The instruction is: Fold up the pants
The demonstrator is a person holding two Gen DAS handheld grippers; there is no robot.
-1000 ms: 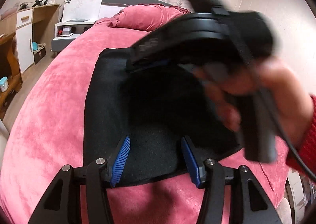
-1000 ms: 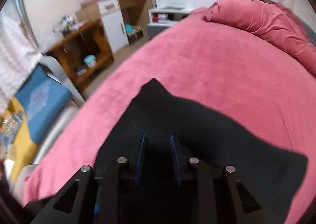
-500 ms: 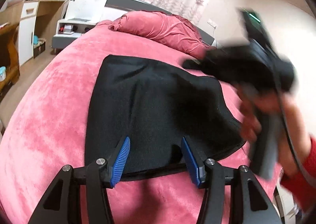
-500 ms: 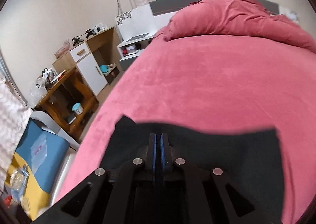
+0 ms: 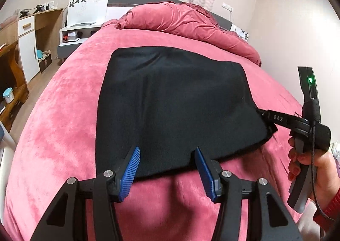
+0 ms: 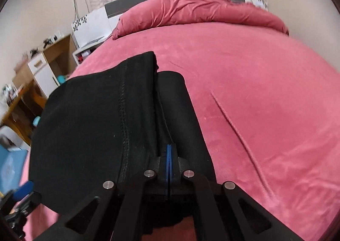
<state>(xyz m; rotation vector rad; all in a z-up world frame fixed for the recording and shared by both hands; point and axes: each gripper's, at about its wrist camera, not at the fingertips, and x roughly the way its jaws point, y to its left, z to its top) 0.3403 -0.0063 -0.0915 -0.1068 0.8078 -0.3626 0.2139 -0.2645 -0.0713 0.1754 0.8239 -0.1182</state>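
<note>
Black pants (image 5: 174,100) lie folded in a broad rectangle on the pink bed (image 5: 53,124). My left gripper (image 5: 166,149) is open, its blue pads over the near hem with nothing pressed between them. A hand (image 5: 308,168) holds my right gripper (image 5: 262,113) at the pants' right edge. It is shut, and its tip pokes into that edge, where the cloth lifts a little. In the right wrist view the pants (image 6: 95,124) lap over the left finger and hide the tips. The blue pads of the right gripper (image 6: 169,148) meet, and I see no cloth pinched between them.
A bunched pink duvet (image 5: 187,22) lies along the headboard. A white bedside unit (image 5: 74,34) and a wooden desk with a white cabinet (image 5: 27,49) stand left of the bed. A wall runs close along the right side. The pink cover right of the pants (image 6: 255,102) is bare.
The right gripper swept from above the pants' middle to their right edge, and its jaws closed fully on the way. The left gripper stayed open at the near hem.
</note>
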